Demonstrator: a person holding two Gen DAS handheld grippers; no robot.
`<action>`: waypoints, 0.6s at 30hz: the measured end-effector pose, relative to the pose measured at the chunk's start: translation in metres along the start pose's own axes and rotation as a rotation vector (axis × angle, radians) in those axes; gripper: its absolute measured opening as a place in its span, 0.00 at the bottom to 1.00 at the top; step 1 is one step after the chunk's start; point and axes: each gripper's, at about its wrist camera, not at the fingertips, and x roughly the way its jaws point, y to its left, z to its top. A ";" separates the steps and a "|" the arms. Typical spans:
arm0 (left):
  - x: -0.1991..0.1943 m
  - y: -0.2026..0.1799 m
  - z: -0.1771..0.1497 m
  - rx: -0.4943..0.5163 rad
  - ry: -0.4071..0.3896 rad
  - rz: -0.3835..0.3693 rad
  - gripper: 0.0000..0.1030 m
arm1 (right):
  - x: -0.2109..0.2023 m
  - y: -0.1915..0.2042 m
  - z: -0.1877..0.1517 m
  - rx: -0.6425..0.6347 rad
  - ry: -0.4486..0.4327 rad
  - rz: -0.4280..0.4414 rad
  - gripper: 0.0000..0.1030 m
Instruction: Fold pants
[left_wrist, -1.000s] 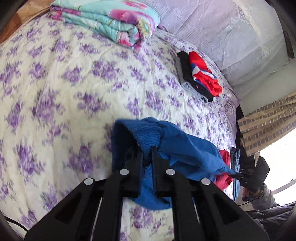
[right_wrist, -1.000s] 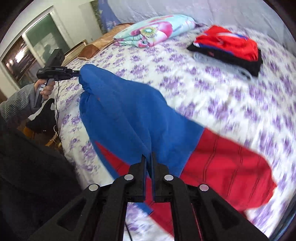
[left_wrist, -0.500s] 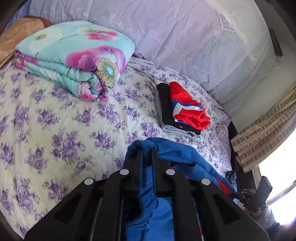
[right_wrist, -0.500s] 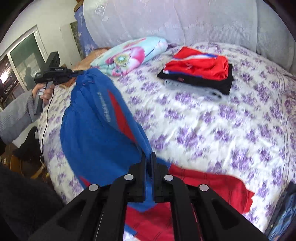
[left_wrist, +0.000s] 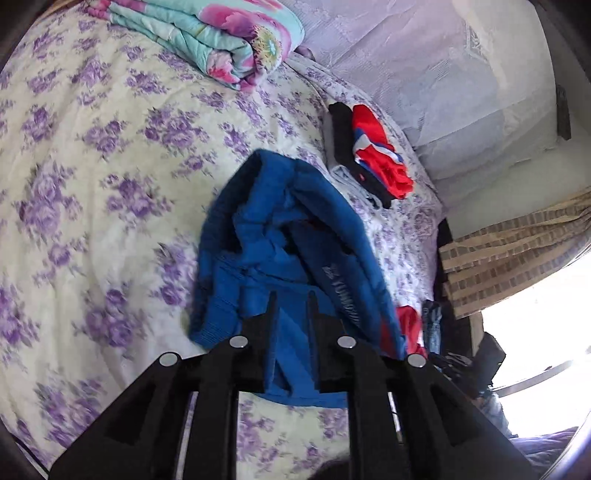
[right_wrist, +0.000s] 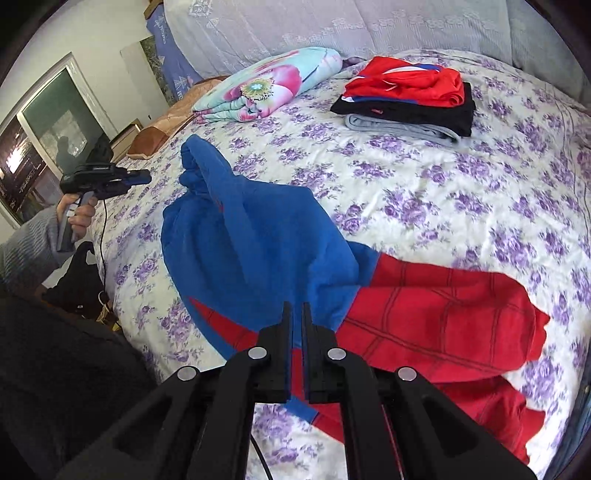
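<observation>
The blue-and-red pants (right_wrist: 266, 236) lie spread on the bed (right_wrist: 461, 192), the blue waist end bunched into a peak ahead and to the left of the right claw (right_wrist: 294, 314), the red legs trailing off to its right toward the bed's near edge. The right claw is pinched nearly closed, with blue cloth showing in the thin slit between its fingers. The left claw (left_wrist: 292, 301) hovers over the crumpled blue waistband, its jaws opening; fabric sits between the fingers but the pads stand clear of it. Seen from the right claw, the left claw (right_wrist: 142, 177) points in from the bed's left edge, gripped by a hand (right_wrist: 79, 216). Beyond the left claw lies a broad stretch of bare flowered bedspread, open up to a folded floral quilt (left_wrist: 221, 44) at the far side. Ahead and to its right a stack of folded clothes (left_wrist: 369, 155) sits near the bed's far edge.
</observation>
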 end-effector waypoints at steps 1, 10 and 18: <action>0.005 -0.003 0.000 -0.029 0.003 -0.029 0.19 | -0.002 0.000 -0.003 0.007 -0.004 -0.003 0.04; 0.049 -0.038 0.065 -0.308 0.010 0.087 0.59 | -0.002 -0.001 -0.013 0.032 -0.019 -0.009 0.04; 0.078 -0.023 0.084 -0.389 0.074 0.232 0.21 | -0.004 0.003 -0.015 0.039 -0.037 0.004 0.04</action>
